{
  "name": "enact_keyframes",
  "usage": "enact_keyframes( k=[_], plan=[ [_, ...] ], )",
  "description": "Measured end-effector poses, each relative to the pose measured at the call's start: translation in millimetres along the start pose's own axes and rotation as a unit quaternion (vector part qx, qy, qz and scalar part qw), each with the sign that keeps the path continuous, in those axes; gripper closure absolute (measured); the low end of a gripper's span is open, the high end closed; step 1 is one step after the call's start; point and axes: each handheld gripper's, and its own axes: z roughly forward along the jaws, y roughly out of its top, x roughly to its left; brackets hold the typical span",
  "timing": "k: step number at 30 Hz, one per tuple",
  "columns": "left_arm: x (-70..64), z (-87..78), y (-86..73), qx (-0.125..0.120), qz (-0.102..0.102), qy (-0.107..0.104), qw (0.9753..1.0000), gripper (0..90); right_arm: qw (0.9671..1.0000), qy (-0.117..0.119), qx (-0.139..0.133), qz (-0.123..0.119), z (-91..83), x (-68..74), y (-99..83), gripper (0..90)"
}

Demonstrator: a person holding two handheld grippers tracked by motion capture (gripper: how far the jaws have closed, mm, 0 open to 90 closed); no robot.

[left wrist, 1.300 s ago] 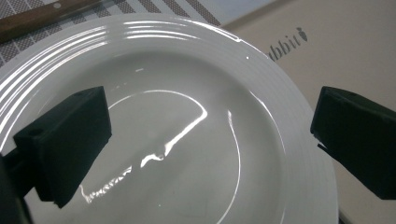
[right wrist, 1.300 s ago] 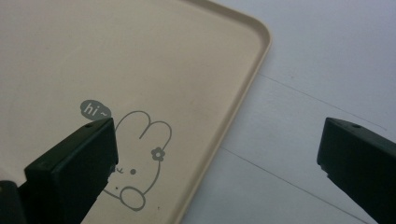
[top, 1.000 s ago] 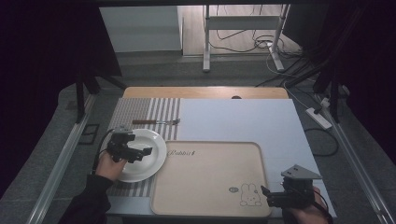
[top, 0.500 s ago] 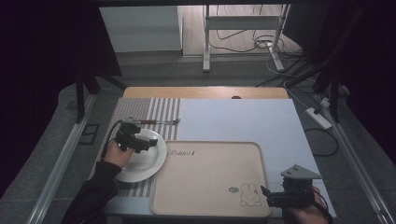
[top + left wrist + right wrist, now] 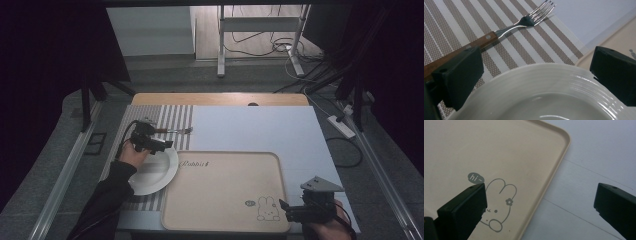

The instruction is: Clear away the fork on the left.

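Observation:
A white plate (image 5: pixel 152 175) lies on a brown-striped placemat (image 5: pixel 172 116) at the table's left. A fork (image 5: pixel 176 131) with a wooden handle rests on the mat just beyond the plate. My left gripper (image 5: pixel 167 146) hovers open over the plate's far rim, a little short of the fork. In the left gripper view the plate (image 5: pixel 554 92) lies beneath my left gripper (image 5: pixel 536 62), and the fork (image 5: pixel 524 22) lies ahead with its handle behind the left jaw. My right gripper (image 5: pixel 283 208) stands open over the near right corner of a beige tray (image 5: pixel 225 175).
The tray (image 5: pixel 499 147) carries a printed rabbit (image 5: pixel 499 205) and holds nothing. The pale table top (image 5: pixel 250 125) runs beyond and to the right of it. A power strip (image 5: pixel 341 126) and cables lie on the floor at the right.
My left gripper has moved away from me across the plate, from its near left part to its far rim by the fork. The right gripper has stayed put.

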Motion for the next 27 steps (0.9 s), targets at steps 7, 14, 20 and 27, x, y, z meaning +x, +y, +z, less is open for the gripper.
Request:
enact_keyframes(
  k=[7, 14, 20, 27],
  plan=[
    [8.4, 12.3, 11.5, 0.018, 0.002, -0.011, 0.9998, 2.8, 1.0000, -0.001, 0.000, 0.003, -0.2, -0.2, -0.1, 0.0],
    [23.1, 13.9, 24.3, 0.043, 0.012, 0.027, 0.9986, 36.1, 1.0000, 0.001, 0.001, 0.002, -0.1, -0.4, 0.0, 0.0],
    [49.6, 17.6, 28.9, 0.057, -0.013, 0.034, 0.9977, 81.5, 1.0000, 0.003, 0.003, 0.001, 0.2, -0.3, 0.0, 0.0],
    [71.1, 29.3, 33.4, 0.080, -0.030, 0.062, 0.9944, 88.8, 1.0000, 0.005, 0.005, 0.000, 0.3, -0.3, -0.1, 0.0]
  ],
)
